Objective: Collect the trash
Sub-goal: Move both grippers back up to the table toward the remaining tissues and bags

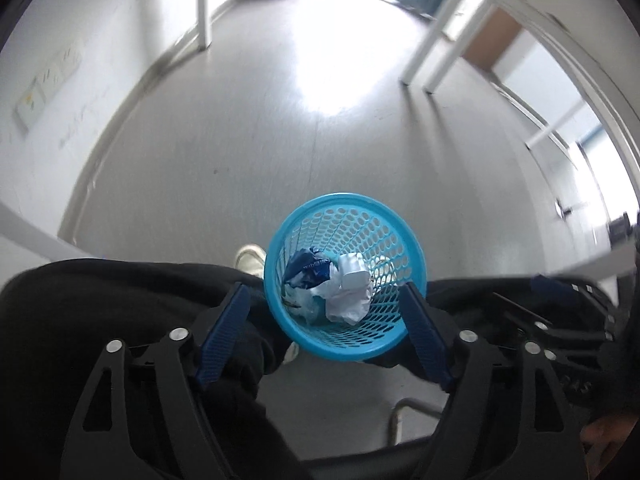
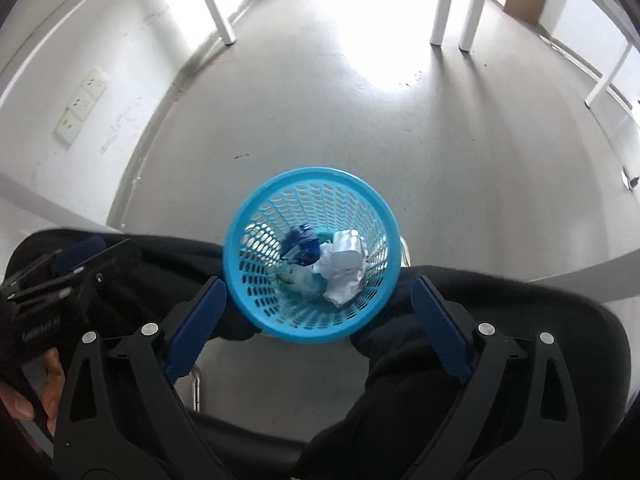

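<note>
A round blue mesh basket stands on the grey floor between a seated person's legs. Inside it lie crumpled white paper, a blue and white wrapper and a small white box-like piece. My left gripper hangs above the basket, pointing steeply down, open, with nothing between its blue pads. My right gripper hovers over the same basket, also open and empty.
Black trouser legs flank the basket, with a white shoe beside it. A metal chair frame shows below. White table legs stand farther off. Wall sockets are on the left wall.
</note>
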The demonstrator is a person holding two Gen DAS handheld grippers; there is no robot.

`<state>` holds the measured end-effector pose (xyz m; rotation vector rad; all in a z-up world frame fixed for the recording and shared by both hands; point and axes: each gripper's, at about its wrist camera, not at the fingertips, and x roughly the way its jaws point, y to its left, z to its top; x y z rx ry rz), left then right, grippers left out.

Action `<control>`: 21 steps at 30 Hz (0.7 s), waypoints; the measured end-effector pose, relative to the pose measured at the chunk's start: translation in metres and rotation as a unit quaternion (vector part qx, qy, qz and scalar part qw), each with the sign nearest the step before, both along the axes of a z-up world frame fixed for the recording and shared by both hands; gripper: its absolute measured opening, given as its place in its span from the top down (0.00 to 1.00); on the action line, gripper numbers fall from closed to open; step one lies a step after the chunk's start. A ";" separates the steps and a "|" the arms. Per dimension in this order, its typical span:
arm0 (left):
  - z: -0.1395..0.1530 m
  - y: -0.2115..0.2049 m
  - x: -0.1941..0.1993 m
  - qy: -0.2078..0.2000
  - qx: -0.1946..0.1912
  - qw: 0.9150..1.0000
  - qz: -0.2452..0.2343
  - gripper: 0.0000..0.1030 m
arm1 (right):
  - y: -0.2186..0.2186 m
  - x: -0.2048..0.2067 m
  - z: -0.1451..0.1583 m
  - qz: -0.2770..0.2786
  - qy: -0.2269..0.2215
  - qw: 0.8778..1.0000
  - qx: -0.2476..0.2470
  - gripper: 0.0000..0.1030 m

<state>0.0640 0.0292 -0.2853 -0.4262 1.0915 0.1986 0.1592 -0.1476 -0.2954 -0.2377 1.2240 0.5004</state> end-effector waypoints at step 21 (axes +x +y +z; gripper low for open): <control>0.122 -0.046 -0.116 -0.165 0.077 0.983 -0.034 0.06 | -0.061 -0.101 0.110 0.027 -0.115 0.990 0.077 0.09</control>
